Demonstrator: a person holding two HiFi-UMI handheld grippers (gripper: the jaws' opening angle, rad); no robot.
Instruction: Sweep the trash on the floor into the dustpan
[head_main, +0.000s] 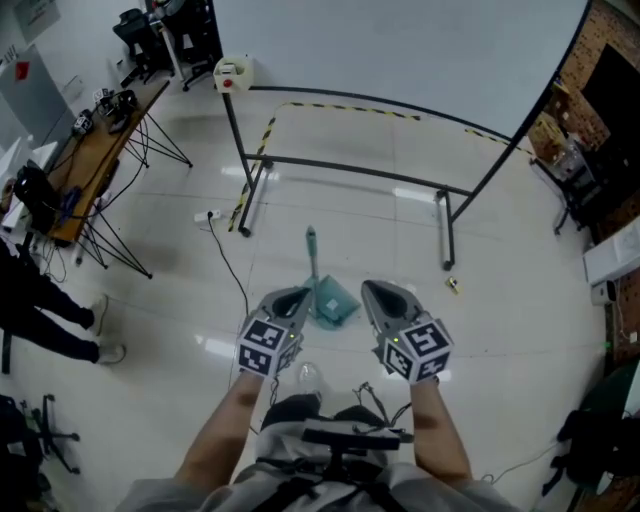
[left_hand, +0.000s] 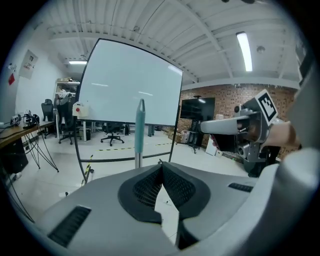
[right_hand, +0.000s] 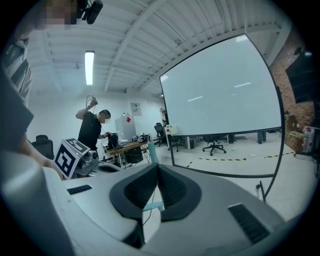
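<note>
Head view: left gripper (head_main: 298, 296), right gripper (head_main: 374, 290) side by side over floor; dustpan (head_main: 336, 302) on floor between them, handle upright; trash (head_main: 453, 285) near whiteboard stand (head_main: 447, 230); left gripper view: jaws together, empty; right gripper view: jaws together, empty.

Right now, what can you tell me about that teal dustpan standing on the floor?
The dustpan is teal and looks like plastic: a flat scoop resting on the pale tiled floor, with a long slim handle rising upright from it, teal at the top and grey like metal lower down. It sits in front of the whiteboard stand. In the head view it shows between the left gripper and the right gripper, both shut and holding nothing.
</note>
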